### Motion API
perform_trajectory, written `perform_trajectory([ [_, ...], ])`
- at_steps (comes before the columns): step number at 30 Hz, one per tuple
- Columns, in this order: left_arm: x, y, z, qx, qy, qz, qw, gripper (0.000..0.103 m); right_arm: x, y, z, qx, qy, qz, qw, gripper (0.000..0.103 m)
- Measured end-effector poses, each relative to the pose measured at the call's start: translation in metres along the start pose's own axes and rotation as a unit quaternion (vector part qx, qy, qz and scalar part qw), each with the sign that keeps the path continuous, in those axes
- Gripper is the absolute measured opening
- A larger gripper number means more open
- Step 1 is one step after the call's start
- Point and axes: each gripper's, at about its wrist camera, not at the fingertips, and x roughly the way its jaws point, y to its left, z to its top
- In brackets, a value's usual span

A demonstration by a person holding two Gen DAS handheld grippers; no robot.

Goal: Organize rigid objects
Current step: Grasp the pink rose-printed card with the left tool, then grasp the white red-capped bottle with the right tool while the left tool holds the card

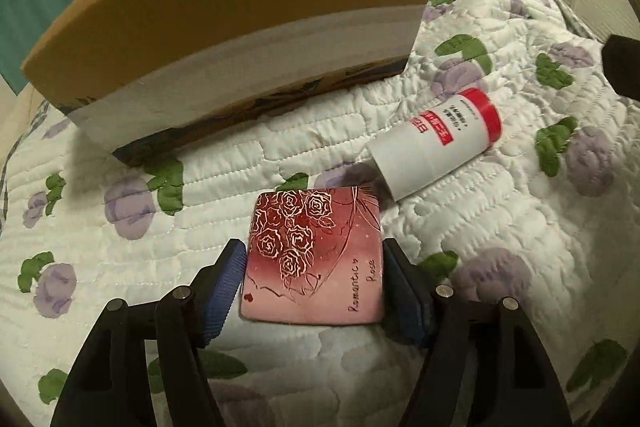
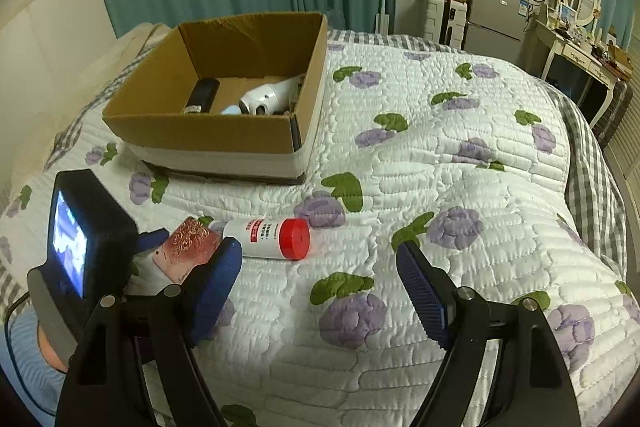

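My left gripper (image 1: pixel 314 267) is shut on a flat pink-and-red rose-patterned tin (image 1: pixel 314 255), its blue pads pressing both side edges, low over the quilt. The tin also shows in the right wrist view (image 2: pixel 186 247), between the left gripper's fingers. A white bottle with a red cap (image 1: pixel 436 143) lies on its side just right of the tin; in the right wrist view the bottle (image 2: pixel 268 237) lies ahead and left. My right gripper (image 2: pixel 320 267) is open and empty above the quilt. An open cardboard box (image 2: pixel 224 131) stands further back holding a black object and a white device.
The floral quilted bedspread (image 2: pixel 460 187) covers the bed. The cardboard box's near wall (image 1: pixel 240 39) rises right behind the tin. Teal curtains, a fridge, a wall TV and a dressing table stand beyond the bed's far edge.
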Motion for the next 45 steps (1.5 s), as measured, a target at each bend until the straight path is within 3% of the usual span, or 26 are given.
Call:
perform_trajectory([
  [6, -0.004, 0.001, -0.004, -0.009, -0.003, -0.007, 0.9999, 0.068, 0.0, 0.0, -0.001, 0.0, -0.002, -0.003, 1.0, 0.08],
  [11, -0.02, 0.028, -0.012, -0.045, -0.024, 0.028, 0.9983, 0.068, 0.0, -0.002, -0.001, 0.006, -0.003, -0.005, 1.0, 0.08],
  [19, -0.023, 0.073, -0.022, -0.115, -0.028, 0.009, 0.9929, 0.067, 0.01, 0.003, -0.002, -0.004, 0.007, -0.007, 1.0, 0.08],
  [27, -0.055, 0.068, -0.012, -0.118, -0.076, 0.004, 0.9901, 0.067, 0.033, 0.021, 0.0, -0.026, 0.007, 0.009, 1.0, 0.08],
  [30, -0.061, 0.082, 0.011, -0.123, -0.089, 0.008, 0.9883, 0.067, 0.051, 0.032, 0.001, -0.033, 0.018, 0.01, 0.999, 0.08],
  [33, -0.064, 0.089, 0.014, -0.133, -0.094, 0.009, 0.9865, 0.067, 0.072, 0.044, 0.003, -0.036, 0.036, 0.011, 0.999, 0.088],
  [36, -0.06, 0.095, 0.017, -0.137, -0.093, 0.019, 0.986, 0.067, 0.085, 0.053, 0.004, -0.038, 0.043, 0.01, 0.998, 0.089],
  [45, -0.046, 0.104, 0.011, -0.147, -0.077, 0.015, 0.986, 0.067, 0.123, 0.063, 0.005, -0.026, 0.081, -0.054, 0.995, 0.089],
])
